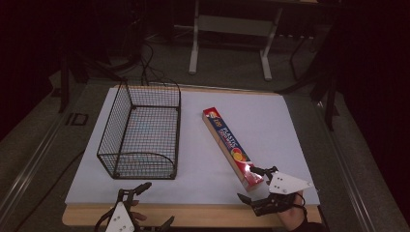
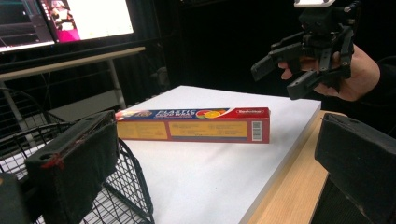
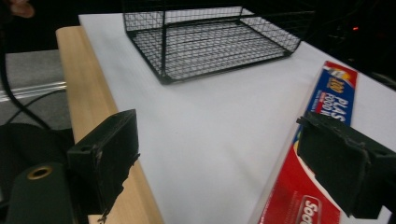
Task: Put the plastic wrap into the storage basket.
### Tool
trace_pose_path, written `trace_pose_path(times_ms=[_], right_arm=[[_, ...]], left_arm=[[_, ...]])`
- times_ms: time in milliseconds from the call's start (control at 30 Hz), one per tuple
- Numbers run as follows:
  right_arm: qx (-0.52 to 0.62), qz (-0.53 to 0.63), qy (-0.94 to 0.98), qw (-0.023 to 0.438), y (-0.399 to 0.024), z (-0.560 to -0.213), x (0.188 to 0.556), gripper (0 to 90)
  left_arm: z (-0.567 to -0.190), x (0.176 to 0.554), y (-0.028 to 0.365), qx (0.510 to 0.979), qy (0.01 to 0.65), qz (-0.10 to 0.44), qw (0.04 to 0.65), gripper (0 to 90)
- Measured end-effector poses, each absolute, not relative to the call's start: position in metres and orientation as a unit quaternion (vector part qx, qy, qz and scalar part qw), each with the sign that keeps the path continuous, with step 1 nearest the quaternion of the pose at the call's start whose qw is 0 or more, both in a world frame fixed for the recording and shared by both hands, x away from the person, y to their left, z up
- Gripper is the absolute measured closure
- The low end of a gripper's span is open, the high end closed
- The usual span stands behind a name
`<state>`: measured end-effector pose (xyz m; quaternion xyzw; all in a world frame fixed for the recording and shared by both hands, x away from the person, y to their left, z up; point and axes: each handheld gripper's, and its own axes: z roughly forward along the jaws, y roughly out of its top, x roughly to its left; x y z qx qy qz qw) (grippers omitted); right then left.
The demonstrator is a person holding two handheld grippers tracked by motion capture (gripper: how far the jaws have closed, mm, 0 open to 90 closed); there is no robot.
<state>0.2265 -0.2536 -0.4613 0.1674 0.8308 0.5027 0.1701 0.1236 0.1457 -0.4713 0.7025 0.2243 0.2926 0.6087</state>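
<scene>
While your left gripper (image 1: 145,205) and right gripper (image 1: 254,184) gape wide, the long red-and-blue plastic-wrap box (image 1: 231,146) lies right of the black wire basket (image 1: 140,131).

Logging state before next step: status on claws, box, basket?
Both claws open, empty: left claw at near table edge, right claw by the plastic wrap box. Box flat on table. Wire basket empty. Nothing between.
</scene>
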Motion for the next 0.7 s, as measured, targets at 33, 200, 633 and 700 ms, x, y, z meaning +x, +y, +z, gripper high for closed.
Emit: trace_pose_path(times_ms=[33, 200, 633, 700], right_arm=[[0.166, 0.504, 0.831, 0.168, -0.2536, -0.4616, 0.2267, 12.6], [0.161, 0.503, 0.833, 0.165, -0.2528, -0.4615, 0.2263, 12.6], [0.152, 0.496, 0.837, 0.173, -0.249, -0.4583, 0.2243, 12.5], [0.157, 0.499, 0.835, 0.172, -0.2489, -0.4572, 0.2248, 12.5]], left_arm=[[-0.4713, 0.1236, 0.1457, 0.702, 0.224, 0.293, 0.609, 0.4], [-0.4713, 0.1233, 0.1447, 0.704, 0.222, 0.292, 0.609, 0.5], [-0.4757, 0.1185, 0.1428, 0.713, 0.213, 0.283, 0.605, 0.5], [-0.4764, 0.1176, 0.1421, 0.715, 0.211, 0.281, 0.604, 0.5]])
